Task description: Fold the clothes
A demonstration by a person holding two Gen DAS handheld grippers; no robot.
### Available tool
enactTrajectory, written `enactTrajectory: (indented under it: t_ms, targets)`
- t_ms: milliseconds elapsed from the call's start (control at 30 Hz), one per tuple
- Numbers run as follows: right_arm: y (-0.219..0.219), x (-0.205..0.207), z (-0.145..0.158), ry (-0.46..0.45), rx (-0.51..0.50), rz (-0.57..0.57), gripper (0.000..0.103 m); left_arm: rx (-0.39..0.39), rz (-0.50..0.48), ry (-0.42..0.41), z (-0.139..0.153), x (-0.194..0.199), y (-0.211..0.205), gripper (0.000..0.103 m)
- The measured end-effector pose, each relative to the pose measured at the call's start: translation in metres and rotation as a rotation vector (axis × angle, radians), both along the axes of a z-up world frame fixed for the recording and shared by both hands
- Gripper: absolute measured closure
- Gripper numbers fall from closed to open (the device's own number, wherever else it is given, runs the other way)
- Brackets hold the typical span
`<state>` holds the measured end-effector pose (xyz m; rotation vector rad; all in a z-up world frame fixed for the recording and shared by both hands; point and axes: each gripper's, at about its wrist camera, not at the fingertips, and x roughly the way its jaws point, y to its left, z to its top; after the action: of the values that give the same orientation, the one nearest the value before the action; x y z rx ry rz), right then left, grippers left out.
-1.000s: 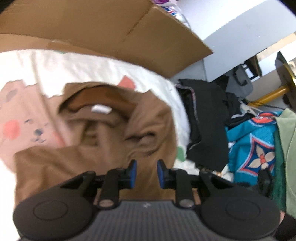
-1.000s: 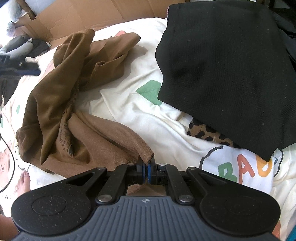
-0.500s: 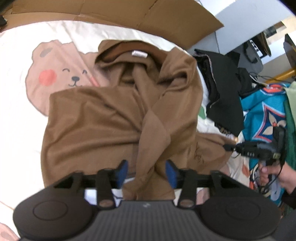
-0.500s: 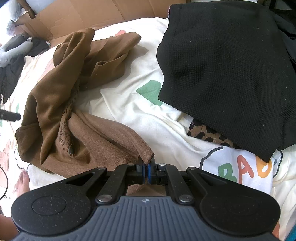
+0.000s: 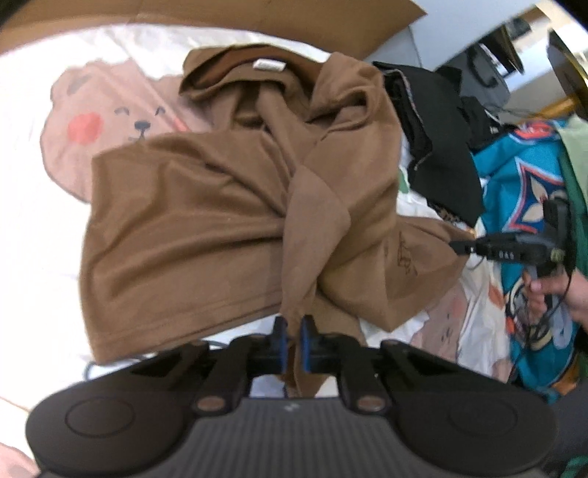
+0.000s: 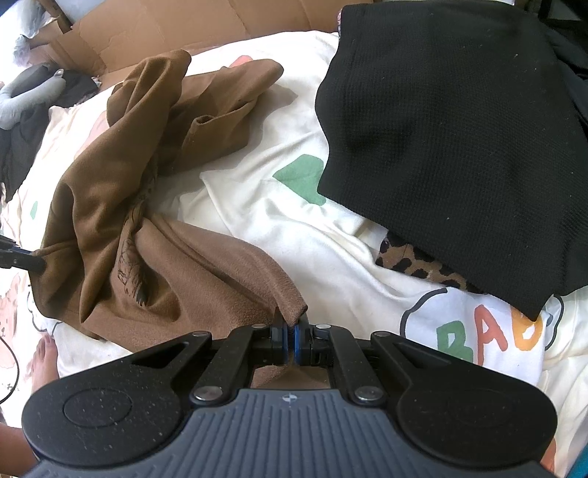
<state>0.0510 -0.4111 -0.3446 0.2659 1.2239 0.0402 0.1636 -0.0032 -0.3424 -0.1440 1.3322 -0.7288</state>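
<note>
— Bedsheet [image 5: 33, 228] first: white, cartoon-printed, and everything lies on it. What sits furthest left of the brown shirt?

— A pink bear print [image 5: 110, 125], partly covered by the shirt's left edge. In the right wrist view a grey cushion [image 6: 29, 95] and some dark cloth lie well left of the shirt, beyond the sheet's edge, with flattened cardboard [image 6: 154, 25] behind the shirt.

— And the brown shirt [image 5: 205, 206] itself?

— Crumpled in a heap across the middle of the sheet, collar and white neck label [image 5: 270, 65] at the far end, a dark line drawing showing on its right-hand folds. A twisted fold runs down from its centre toward the near edge.

— Who has hold of it?

— Both tools. The left gripper [image 5: 293, 340] has its blue pads nearly together with that hanging fold pinched between them. The right gripper [image 6: 290, 340] has its jaws pressed almost flush on a corner of the shirt's hem, at the shirt's near right end; in the left wrist view it shows at the shirt's right edge, held by the person's hand [image 5: 551, 290].

— What lies right of the shirt?

— A green shape printed on the sheet [image 6: 305, 180], then a black garment [image 6: 459, 139] spread flat, apart from the shirt with bare sheet between. A leopard-print piece [image 6: 415, 264] pokes out from under the black garment's near edge, and coloured letters [image 6: 488, 334] are printed on the sheet below it. Further right still, in the left wrist view, is a teal patterned fabric [image 5: 522, 176].
</note>
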Motion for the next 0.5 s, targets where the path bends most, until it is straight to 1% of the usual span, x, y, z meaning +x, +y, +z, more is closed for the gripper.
enactTrajectory:
  t_ms: [67,267,500]
  targets:
    - [0.0,0.0,0.0,-0.001,0.002,-0.001,0.102,0.007,-0.006,-0.019,0.007,0.0,0.006,0.096]
    - [0.001,-0.002,-0.002,0.001,0.007,0.003,0.102,0.044,0.05,-0.08,0.041,0.005,0.042,0.097]
    - [0.008,-0.002,-0.003,0.012,0.022,0.025,0.102,0.108,0.1,-0.134,0.073,0.012,0.079,0.097]
